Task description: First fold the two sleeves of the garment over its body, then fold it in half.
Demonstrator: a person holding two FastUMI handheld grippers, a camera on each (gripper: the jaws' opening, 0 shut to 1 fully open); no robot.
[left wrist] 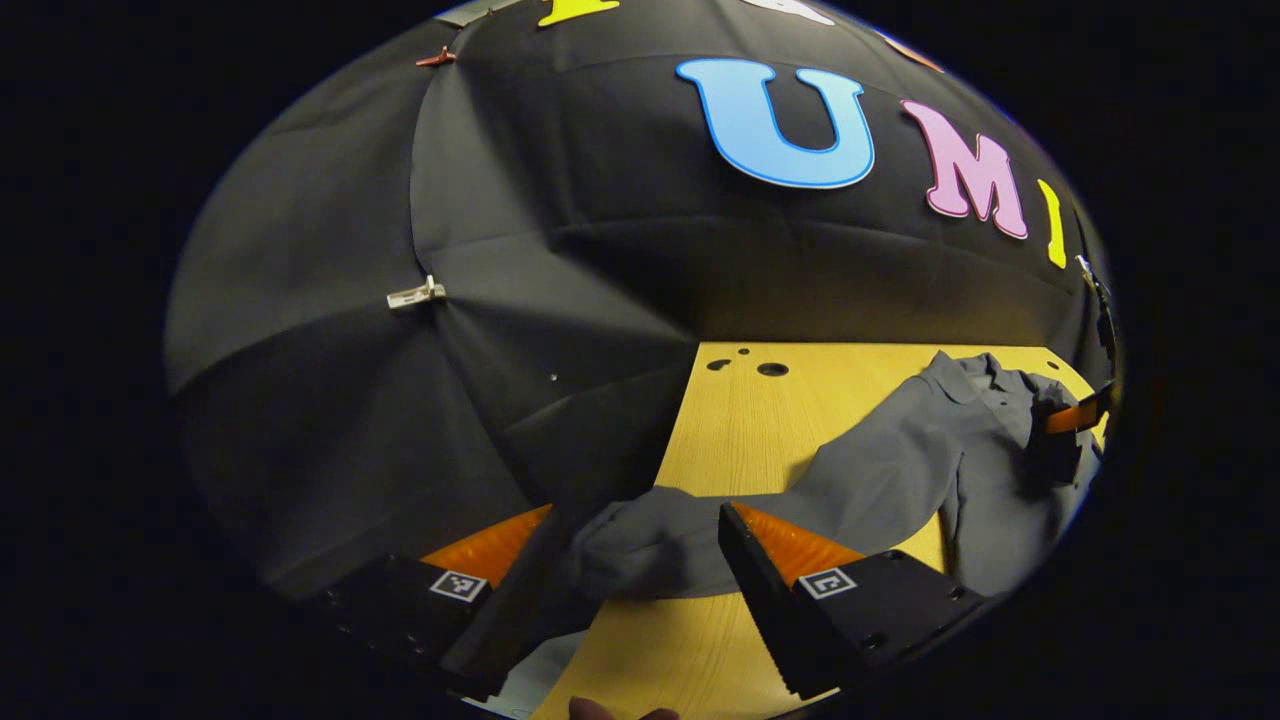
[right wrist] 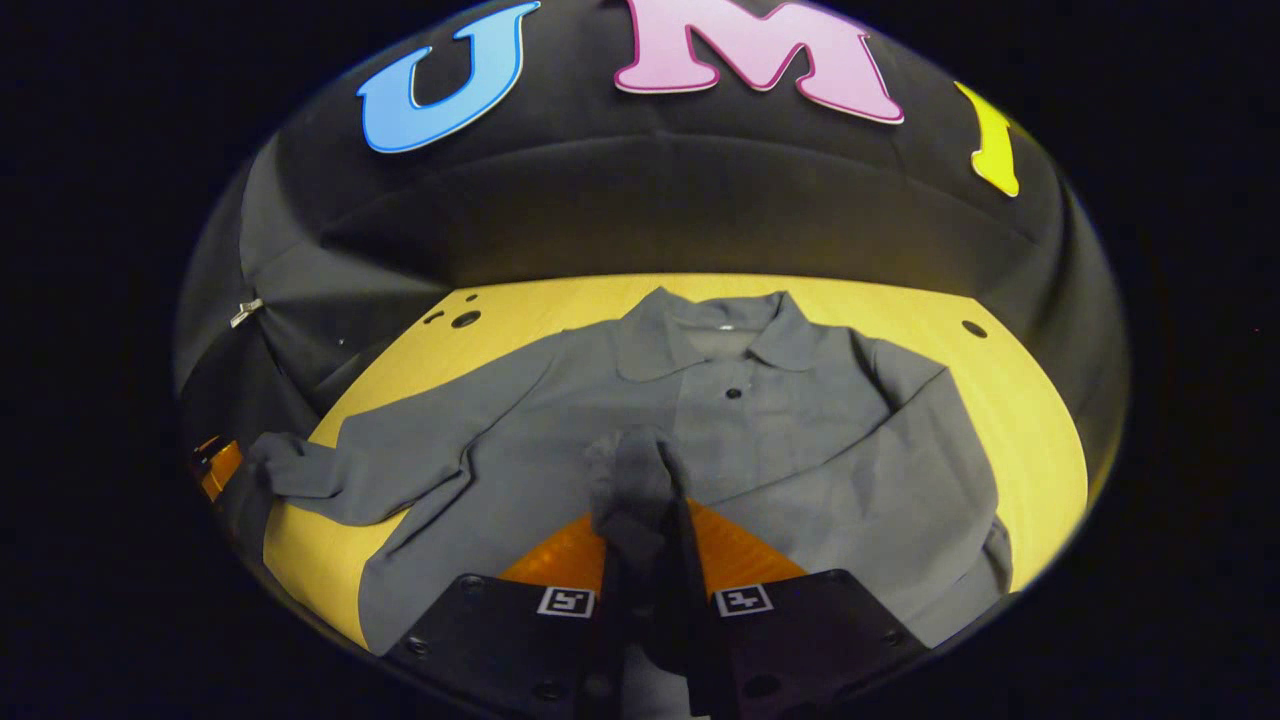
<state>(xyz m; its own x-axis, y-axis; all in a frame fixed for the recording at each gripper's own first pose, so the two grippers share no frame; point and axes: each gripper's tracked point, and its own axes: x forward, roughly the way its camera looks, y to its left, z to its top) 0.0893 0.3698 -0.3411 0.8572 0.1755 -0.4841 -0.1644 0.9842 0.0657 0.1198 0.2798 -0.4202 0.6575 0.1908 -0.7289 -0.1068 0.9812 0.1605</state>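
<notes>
A grey collared shirt lies face up on the yellow wooden table, collar toward the wall. Its one sleeve stretches out sideways to the table's edge. That sleeve's cuff lies between the wide-apart fingers of my left gripper, which is open around it. The other sleeve runs from the shoulder back across the shirt's body. Its cuff is pinched in my right gripper, shut on it and lifted over the chest. The right gripper also shows far off over the shirt.
Round holes are drilled in the table near its back corner. The table's side edge runs right beside the outstretched cuff. A white clip hangs on the black wall cloth. The left gripper shows at the table's edge.
</notes>
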